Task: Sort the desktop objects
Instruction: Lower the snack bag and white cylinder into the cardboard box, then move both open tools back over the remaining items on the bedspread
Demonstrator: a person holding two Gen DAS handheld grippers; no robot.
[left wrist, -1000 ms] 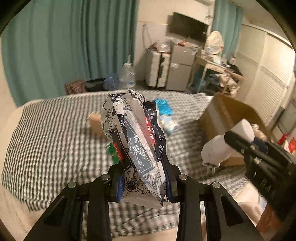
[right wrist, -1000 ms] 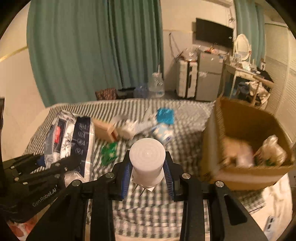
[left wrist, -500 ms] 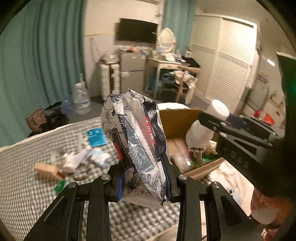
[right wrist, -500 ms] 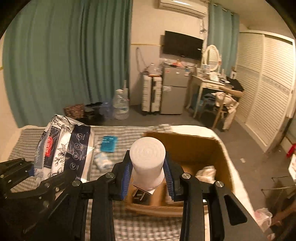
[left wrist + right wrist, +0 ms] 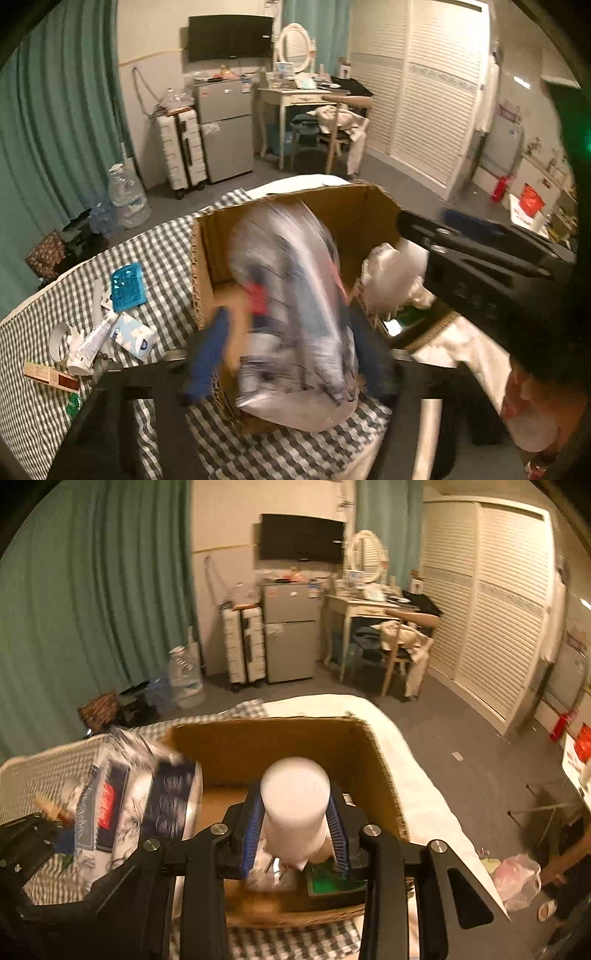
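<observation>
My left gripper (image 5: 291, 354) has spread its blue pads (image 5: 207, 354), and the floral tissue pack (image 5: 295, 317) is blurred and tipping between them over the cardboard box (image 5: 354, 206). The pack also shows at the left of the right wrist view (image 5: 122, 808). My right gripper (image 5: 295, 830) is shut on a white plug-in night light (image 5: 295, 805), held above the open box (image 5: 280, 746). The right gripper shows from the side in the left view (image 5: 461, 254).
On the checked bedspread (image 5: 44, 398) left of the box lie a blue packet (image 5: 127, 286), a small tissue pack (image 5: 135, 336), a tube (image 5: 90, 347) and a brown box (image 5: 50, 376). Inside the box are white bags (image 5: 391, 277) and a green item (image 5: 332, 878).
Both grippers moved down over the box. The left gripper's jaws opened and the tissue pack started to slip forward. The right gripper kept its hold on the night light.
</observation>
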